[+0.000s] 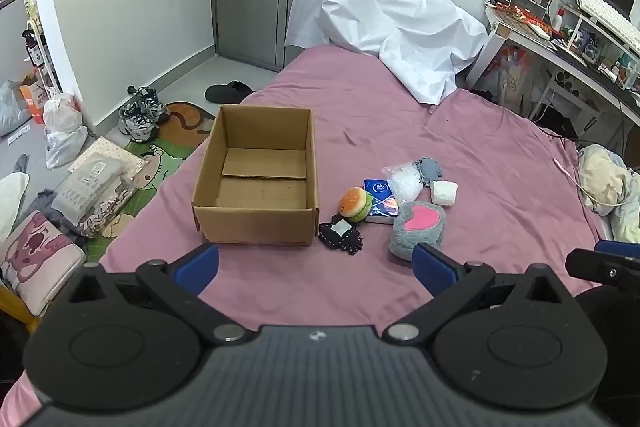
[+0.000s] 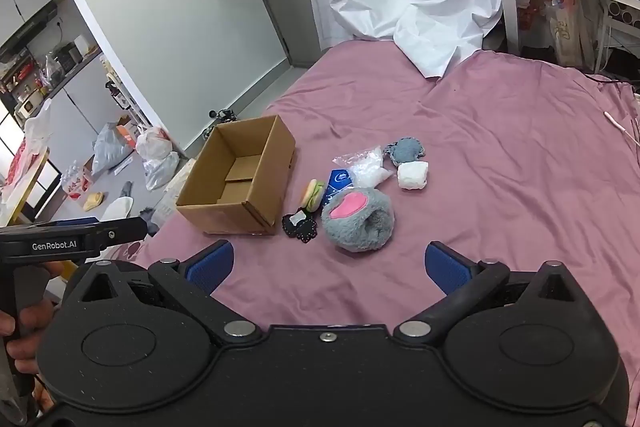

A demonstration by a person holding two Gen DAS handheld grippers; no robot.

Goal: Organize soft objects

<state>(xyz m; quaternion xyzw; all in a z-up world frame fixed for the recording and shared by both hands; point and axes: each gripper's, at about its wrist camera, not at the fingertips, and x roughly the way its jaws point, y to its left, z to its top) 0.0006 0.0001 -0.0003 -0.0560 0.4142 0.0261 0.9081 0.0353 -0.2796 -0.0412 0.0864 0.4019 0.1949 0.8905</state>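
Note:
An open cardboard box (image 1: 256,183) (image 2: 240,179) stands empty on the pink bed. To its right lies a cluster of soft things: a burger plush (image 1: 355,203) (image 2: 313,194), a black dotted pouch (image 1: 341,235) (image 2: 301,225), a blue tissue pack (image 1: 380,199) (image 2: 339,183), a grey fluffy pad with a pink heart (image 1: 418,227) (image 2: 358,219), a clear plastic bag (image 1: 404,179) (image 2: 366,165), a grey knit piece (image 1: 430,169) (image 2: 405,150) and a white bundle (image 1: 445,193) (image 2: 413,175). My left gripper (image 1: 316,267) is open and empty, short of the box. My right gripper (image 2: 330,267) is open and empty, short of the grey pad.
A white sheet (image 1: 384,23) covers something at the bed's far end. A cluttered desk (image 1: 568,39) stands at right. Shoes (image 1: 140,115), bags and a mat lie on the floor at left. A crumpled pillow (image 1: 608,183) lies at the bed's right edge.

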